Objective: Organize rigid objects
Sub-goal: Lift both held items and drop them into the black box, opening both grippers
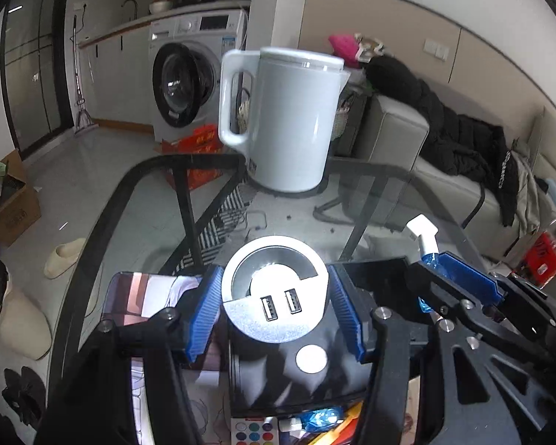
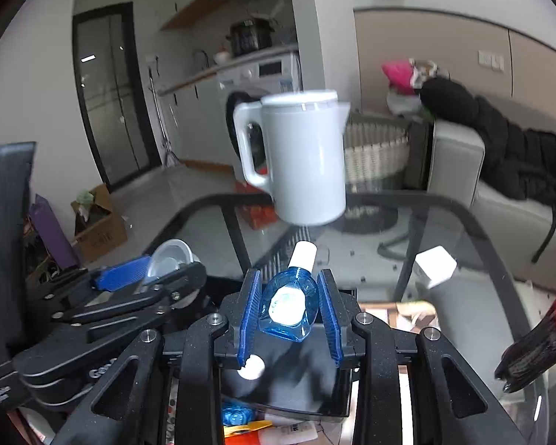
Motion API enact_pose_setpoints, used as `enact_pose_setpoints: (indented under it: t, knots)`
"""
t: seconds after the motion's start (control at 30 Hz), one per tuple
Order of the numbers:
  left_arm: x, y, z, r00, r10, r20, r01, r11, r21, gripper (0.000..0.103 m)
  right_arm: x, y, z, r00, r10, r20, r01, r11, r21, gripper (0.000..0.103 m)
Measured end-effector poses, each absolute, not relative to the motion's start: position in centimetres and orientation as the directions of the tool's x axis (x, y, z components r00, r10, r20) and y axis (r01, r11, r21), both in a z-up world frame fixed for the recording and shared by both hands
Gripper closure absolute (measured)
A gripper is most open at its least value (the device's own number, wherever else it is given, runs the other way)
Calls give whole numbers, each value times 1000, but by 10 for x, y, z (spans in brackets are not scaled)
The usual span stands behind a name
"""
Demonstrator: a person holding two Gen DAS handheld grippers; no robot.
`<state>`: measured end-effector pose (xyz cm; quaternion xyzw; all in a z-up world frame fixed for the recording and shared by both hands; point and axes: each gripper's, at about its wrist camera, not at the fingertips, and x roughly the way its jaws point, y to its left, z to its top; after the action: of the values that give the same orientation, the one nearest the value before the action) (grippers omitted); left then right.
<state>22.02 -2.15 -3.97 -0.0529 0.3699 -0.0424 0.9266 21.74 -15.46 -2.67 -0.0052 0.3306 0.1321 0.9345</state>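
My left gripper [image 1: 274,307] is shut on a round silver USB charger hub [image 1: 274,296] with two USB ports, held above a black storage box [image 1: 296,371]. My right gripper [image 2: 289,311] is shut on a small blue bottle [image 2: 289,304] with a white cap, over the same black box [image 2: 289,378]. The right gripper and bottle also show in the left wrist view [image 1: 432,259]. The left gripper with the hub shows in the right wrist view [image 2: 144,278].
A white kettle [image 1: 289,118] stands at the far side of the glass table [image 1: 370,193]. A white block [image 2: 435,267] lies on the glass at right. A red-labelled object [image 2: 552,330] sits at the right edge. Small items lie below the box [image 2: 248,422].
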Motion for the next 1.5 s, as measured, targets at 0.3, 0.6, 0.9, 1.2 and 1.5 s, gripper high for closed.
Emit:
enact_pose_setpoints:
  t: [0.3, 0.6, 0.9, 1.2, 1.5]
  knots:
    - [231, -28, -69, 612, -87, -786, 37, 996, -82, 46, 245, -153, -68, 610, 218, -762, -252, 965, 74, 72]
    - [221, -27, -72, 546, -101, -831, 72, 995, -74, 46, 238, -149, -83, 479, 213, -851, -293, 953, 74, 72]
    - [213, -27, -73, 520, -113, -847, 92, 993, -76, 46, 227, -150, -84, 431, 228, -873, -292, 951, 104, 71]
    - [184, -13, -40, 654, -119, -747, 75, 993, -93, 25, 206, -166, -52, 558, 288, -778, -288, 947, 144, 52]
    - [122, -4, 7, 809, -128, -574, 92, 992, -92, 10, 149, -189, 3, 727, 337, -599, -334, 935, 121, 52]
